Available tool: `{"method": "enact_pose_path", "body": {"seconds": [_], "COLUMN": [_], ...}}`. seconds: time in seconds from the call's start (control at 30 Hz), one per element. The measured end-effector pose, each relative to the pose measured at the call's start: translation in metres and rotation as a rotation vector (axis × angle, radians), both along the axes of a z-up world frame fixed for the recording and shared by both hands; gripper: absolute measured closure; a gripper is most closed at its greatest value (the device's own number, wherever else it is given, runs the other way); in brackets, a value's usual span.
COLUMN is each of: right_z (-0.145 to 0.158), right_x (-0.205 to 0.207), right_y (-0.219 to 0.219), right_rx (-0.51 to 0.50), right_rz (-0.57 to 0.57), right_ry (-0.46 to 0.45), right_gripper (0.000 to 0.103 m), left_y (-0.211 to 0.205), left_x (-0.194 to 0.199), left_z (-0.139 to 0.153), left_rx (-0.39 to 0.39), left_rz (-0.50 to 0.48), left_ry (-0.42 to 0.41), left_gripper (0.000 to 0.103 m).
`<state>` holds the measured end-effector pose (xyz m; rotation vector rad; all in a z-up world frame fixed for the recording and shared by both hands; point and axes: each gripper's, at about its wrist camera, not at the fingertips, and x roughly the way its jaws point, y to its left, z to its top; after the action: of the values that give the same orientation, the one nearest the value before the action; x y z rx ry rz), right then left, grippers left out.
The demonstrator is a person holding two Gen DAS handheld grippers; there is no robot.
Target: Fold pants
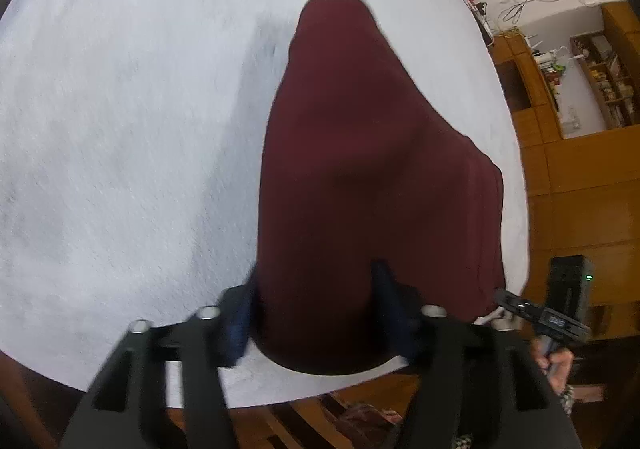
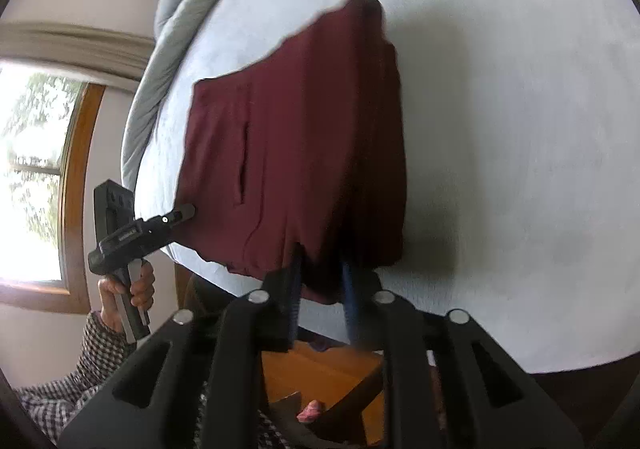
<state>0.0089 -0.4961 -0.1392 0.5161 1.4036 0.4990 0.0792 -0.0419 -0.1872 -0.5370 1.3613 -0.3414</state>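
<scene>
Since the maroon pants (image 1: 360, 177) are already doubled into a narrow stack on the white table (image 1: 120, 129), the fold is judged well advanced. Their near edge is clamped by the left gripper (image 1: 316, 313) and the right gripper (image 2: 320, 289); a final fold probably remains.
</scene>
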Motion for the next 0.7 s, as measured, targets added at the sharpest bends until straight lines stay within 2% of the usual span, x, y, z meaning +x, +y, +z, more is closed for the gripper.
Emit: {"method": "enact_pose_path", "body": {"seconds": [0.03,0.07,0.13,0.17,0.2,0.23,0.4,0.5,0.53,0.7], "right_z": [0.005,0.01,0.022,0.025,0.026,0.025,0.007,-0.005,-0.009,-0.021], "right_x": [0.001,0.003,0.008,0.011,0.012,0.016,0.025,0.028,0.028,0.033], "right_y": [0.0,-0.002,-0.008,-0.012,-0.016,-0.02,-0.028,-0.025,-0.023,-0.015], "right_rx": [-0.015,-0.036,-0.048,-0.051,-0.055,-0.064,-0.037,-0.045,-0.051,-0.042], "right_rz": [-0.001,-0.004,-0.009,-0.018,-0.022,-0.027,-0.031,-0.019,-0.021,-0.023], "right_ry": [-0.016,-0.032,-0.076,-0.086,-0.087,-0.087,-0.047,-0.021,-0.011,0.012], "right_gripper": [0.07,0.06,0.057,0.051,0.04,0.038,0.034,0.032,0.032,0.024], "left_y": [0.002,0.002,0.001,-0.001,-0.006,-0.009,-0.028,-0.033,-0.027,-0.045], "left_x": [0.002,0.006,0.01,0.013,0.018,0.016,0.031,0.028,0.028,0.023], "left_z": [0.002,0.007,0.016,0.02,0.023,0.025,0.017,0.012,0.007,0.004], "left_rx": [0.017,0.04,0.108,0.129,0.138,0.131,0.152,0.174,0.206,0.259], "left_rz": [-0.009,-0.019,-0.037,-0.049,-0.07,-0.084,-0.151,-0.15,-0.138,-0.155], "left_ry": [-0.004,-0.012,-0.052,-0.064,-0.072,-0.074,-0.066,-0.051,-0.051,-0.076], "left_gripper": [0.031,0.022,0.018,0.016,0.014,0.012,0.011,0.011,0.011,0.009]}}
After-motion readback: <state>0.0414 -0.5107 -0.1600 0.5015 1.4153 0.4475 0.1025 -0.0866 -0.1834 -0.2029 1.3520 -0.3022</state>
